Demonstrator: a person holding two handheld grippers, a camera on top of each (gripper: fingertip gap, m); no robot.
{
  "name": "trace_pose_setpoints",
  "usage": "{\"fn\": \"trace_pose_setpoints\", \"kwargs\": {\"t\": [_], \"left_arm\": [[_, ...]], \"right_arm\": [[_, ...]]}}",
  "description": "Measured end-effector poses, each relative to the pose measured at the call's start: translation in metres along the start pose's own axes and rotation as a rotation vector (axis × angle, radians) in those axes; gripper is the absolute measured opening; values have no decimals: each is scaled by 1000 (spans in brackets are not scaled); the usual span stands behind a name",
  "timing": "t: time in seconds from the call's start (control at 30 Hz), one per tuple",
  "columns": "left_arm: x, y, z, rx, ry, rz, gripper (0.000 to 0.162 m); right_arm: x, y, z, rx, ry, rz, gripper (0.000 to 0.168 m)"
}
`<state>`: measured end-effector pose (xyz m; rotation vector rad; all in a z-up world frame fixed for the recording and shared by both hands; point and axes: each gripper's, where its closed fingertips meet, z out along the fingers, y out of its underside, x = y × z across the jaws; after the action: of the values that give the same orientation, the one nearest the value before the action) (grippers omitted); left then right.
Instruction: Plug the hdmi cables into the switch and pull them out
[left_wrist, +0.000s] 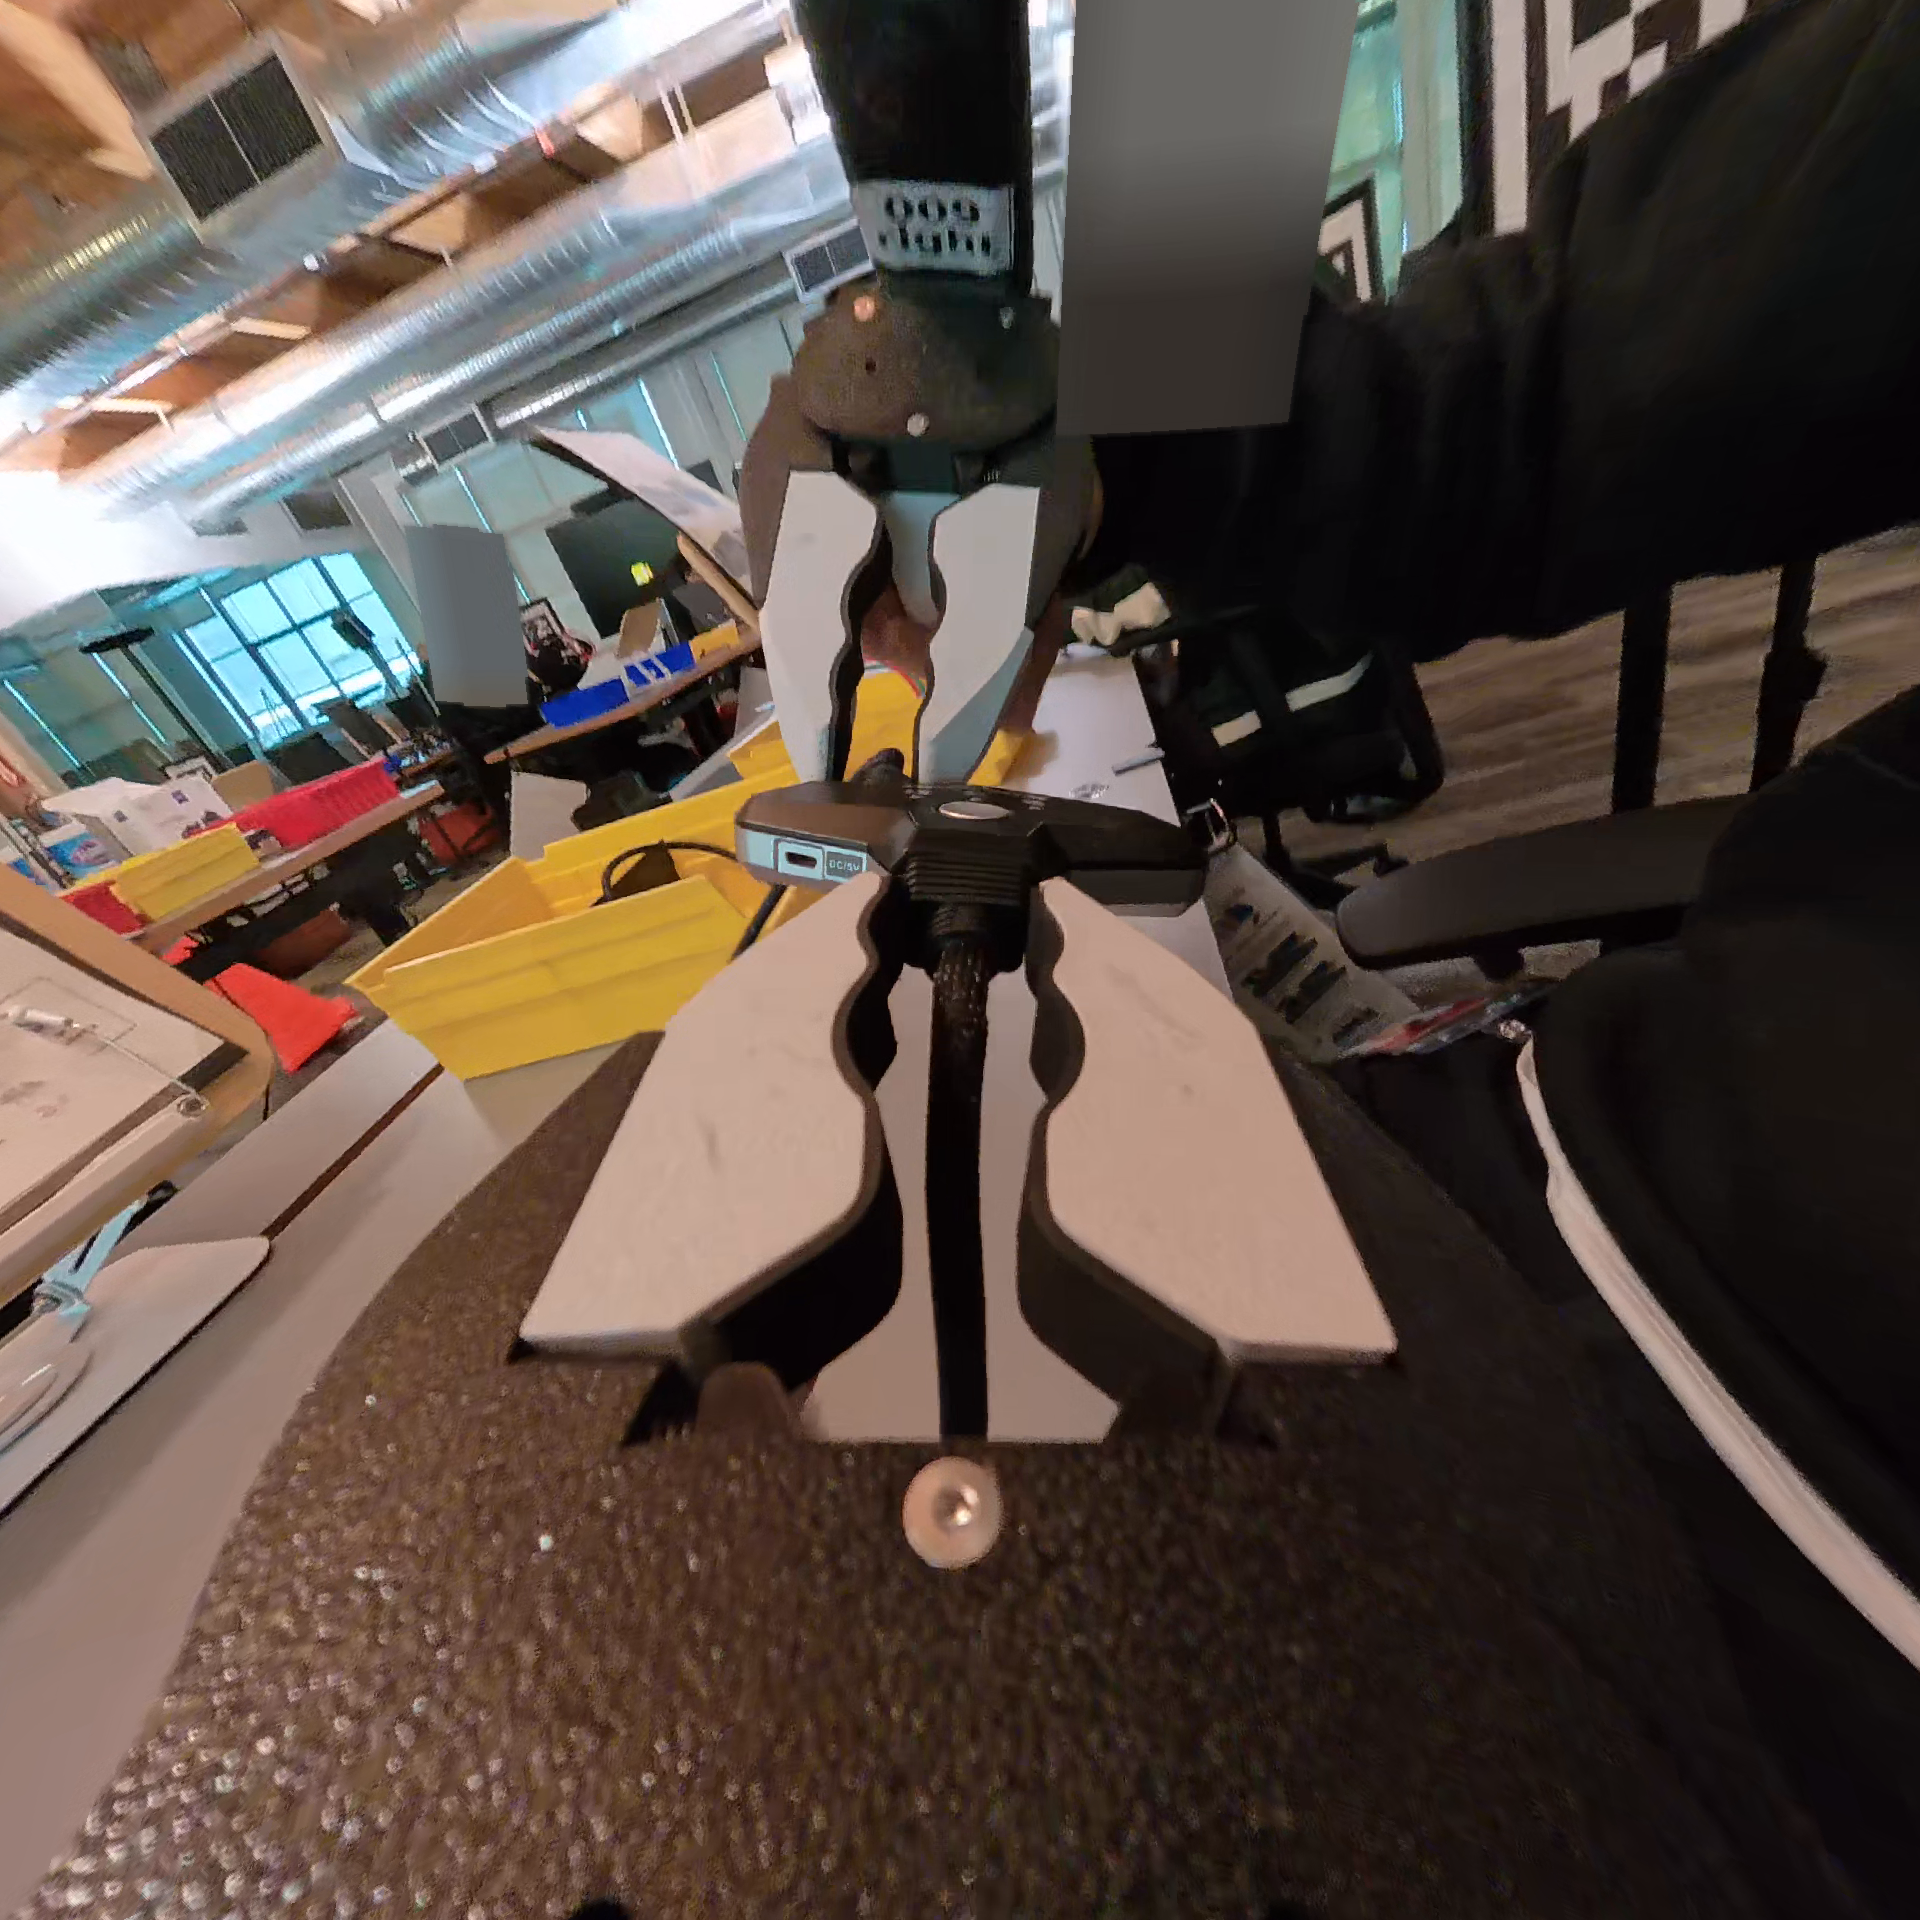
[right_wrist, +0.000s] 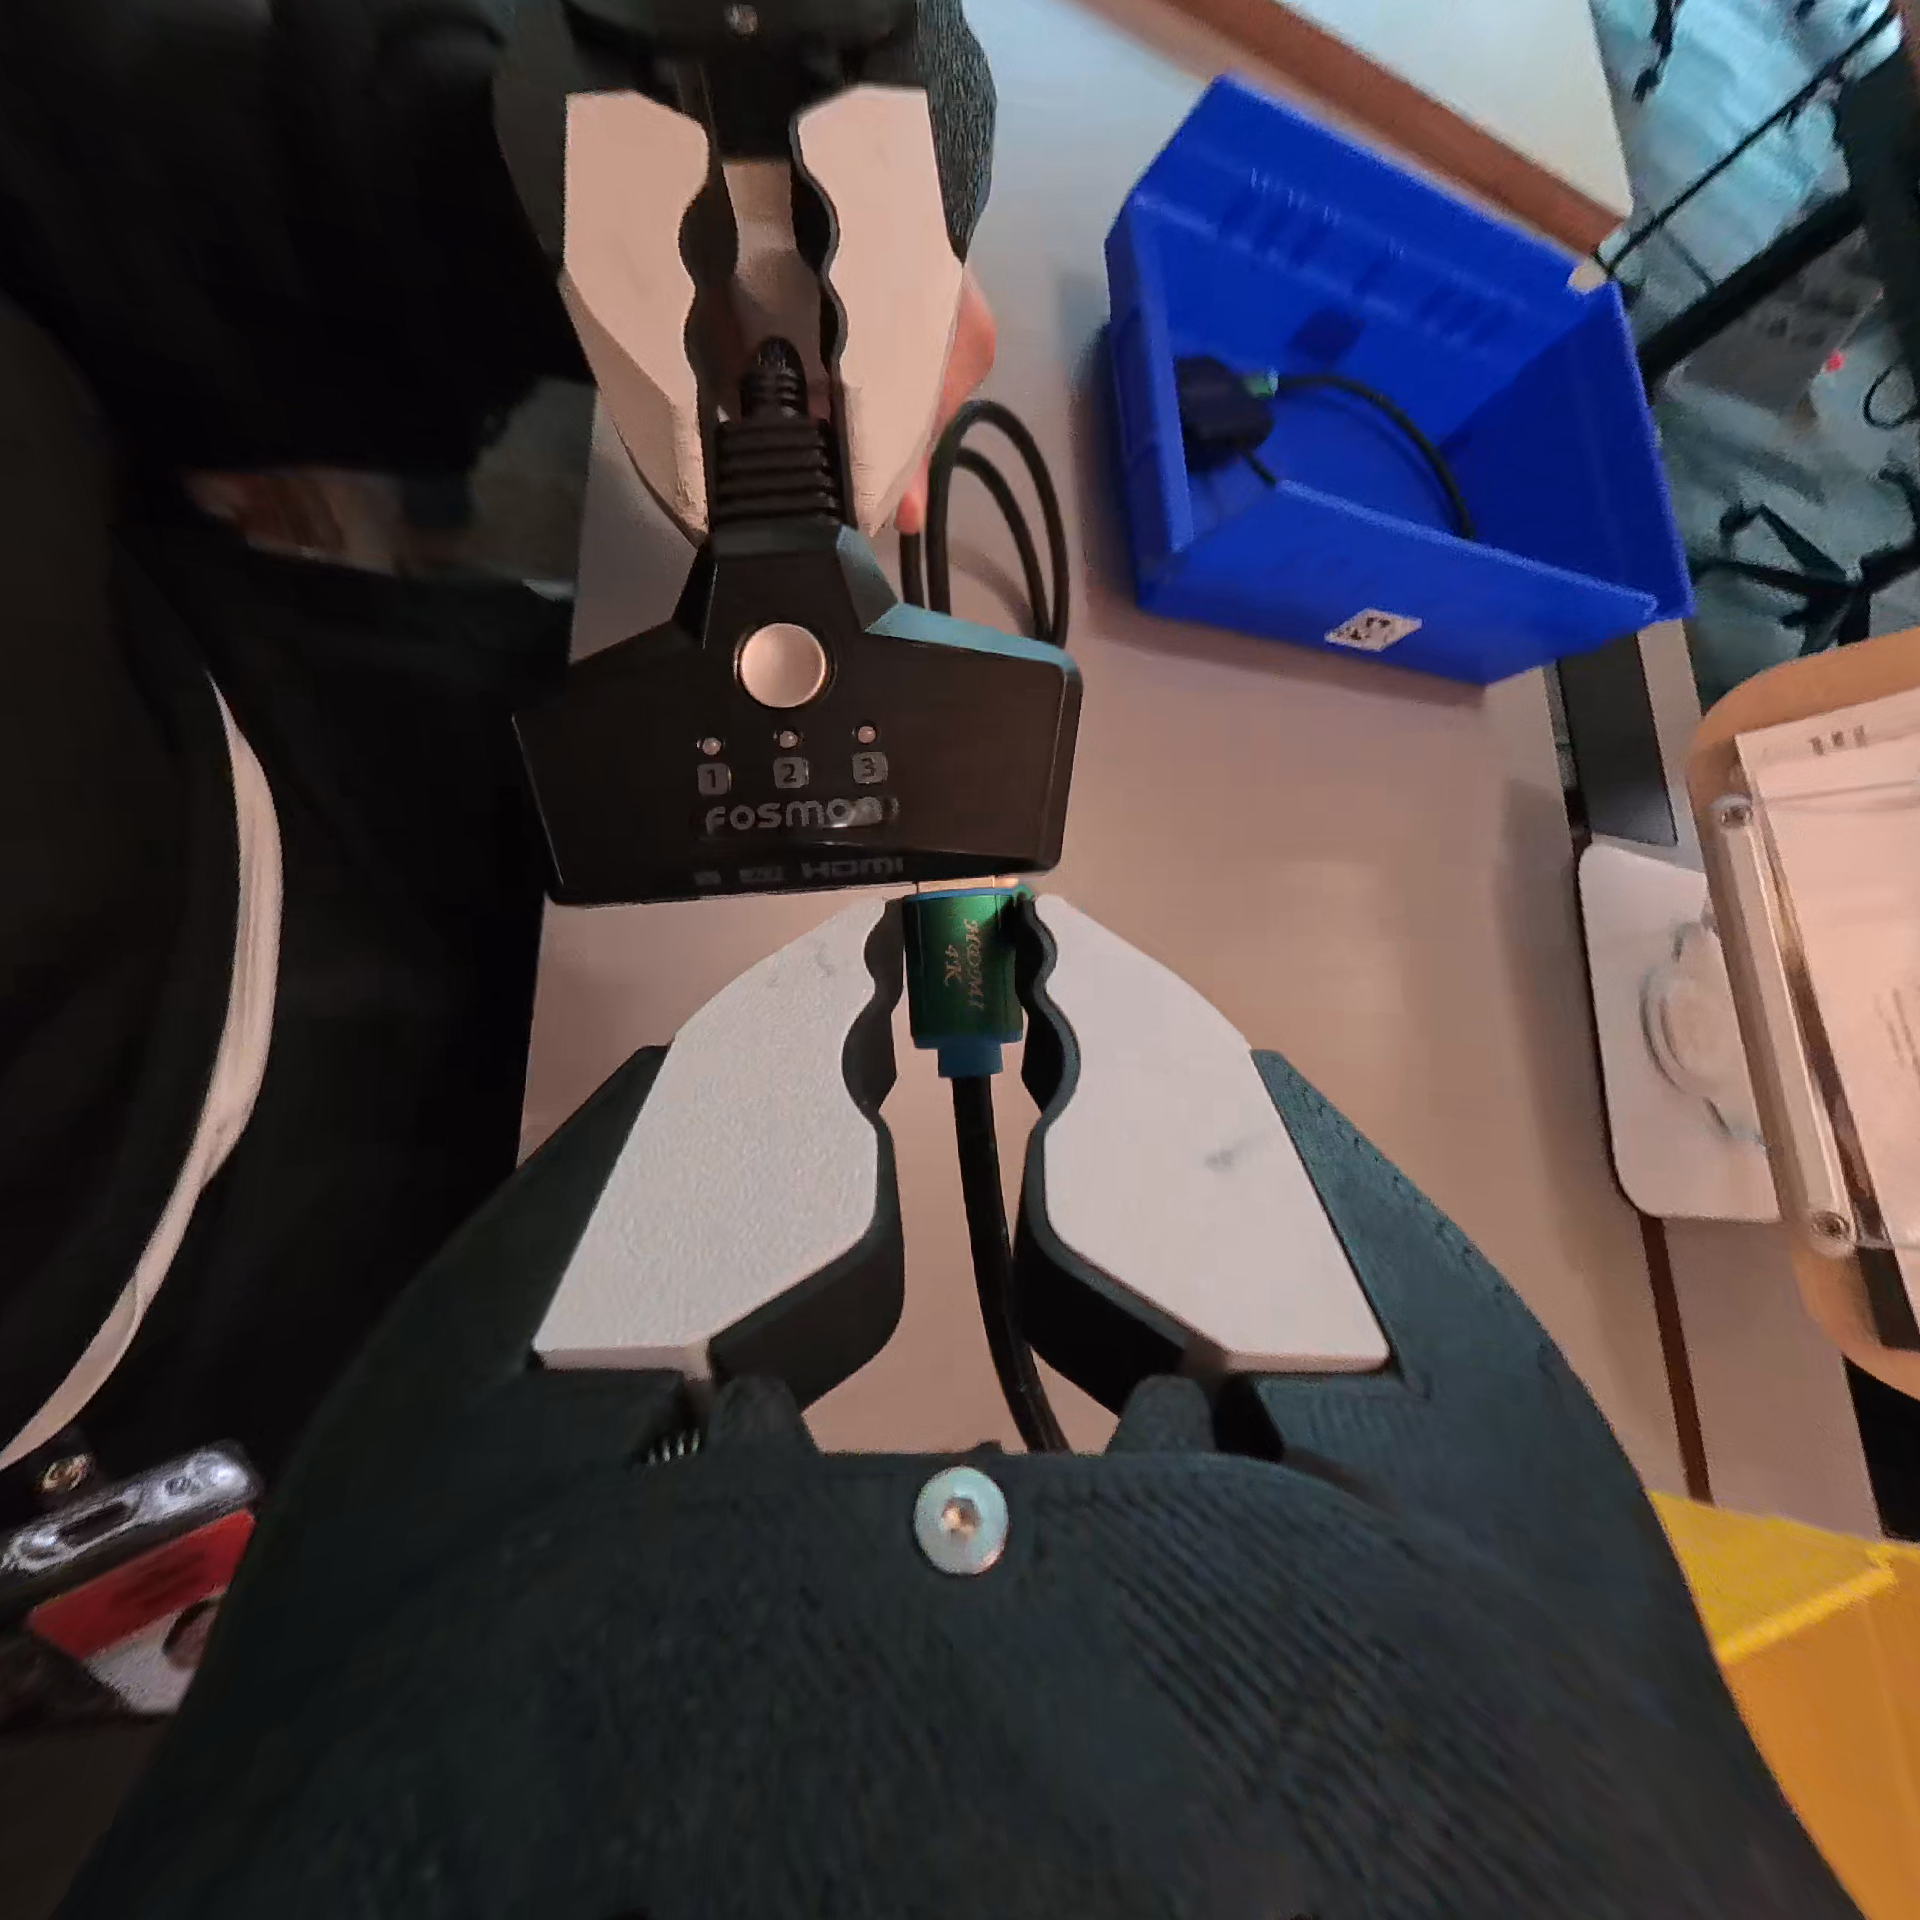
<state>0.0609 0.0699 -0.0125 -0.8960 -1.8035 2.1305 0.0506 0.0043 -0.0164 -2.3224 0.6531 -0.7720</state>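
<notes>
The black HDMI switch (right_wrist: 800, 748) hangs in the air between my two grippers. It also shows edge-on in the left wrist view (left_wrist: 966, 831). My left gripper (left_wrist: 961, 899) is shut on the switch's ribbed cable neck (right_wrist: 774, 468). Its black cable (left_wrist: 956, 1143) runs back between the fingers. My right gripper (right_wrist: 956, 935) is shut on a green HDMI plug (right_wrist: 961, 987). The plug's metal tip meets the switch's front face at the right-hand port, with a sliver of metal showing. The right gripper (left_wrist: 883, 764) faces me across the switch in the left wrist view.
A blue bin (right_wrist: 1455, 499) with a cable in it sits on the grey table (right_wrist: 1299, 883). Loops of black cable (right_wrist: 997, 499) lie beside it. Yellow bins (left_wrist: 561, 956) stand on the far side. A framed paper on a stand (right_wrist: 1818, 987) is at the right. A person's dark clothing (right_wrist: 208, 727) is close on the left.
</notes>
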Motion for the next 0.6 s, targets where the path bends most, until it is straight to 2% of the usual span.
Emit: {"fn": "trace_pose_setpoints", "kwargs": {"t": [0.4, 0.6], "left_arm": [[1, -11, -8, 155, 41, -41, 22], [1, -13, -9, 194, 54, -64, 22]], "right_arm": [[-4, -10, 6, 206, -81, 163, 24], [-6, -11, 6, 274, -48, 181, 23]]}}
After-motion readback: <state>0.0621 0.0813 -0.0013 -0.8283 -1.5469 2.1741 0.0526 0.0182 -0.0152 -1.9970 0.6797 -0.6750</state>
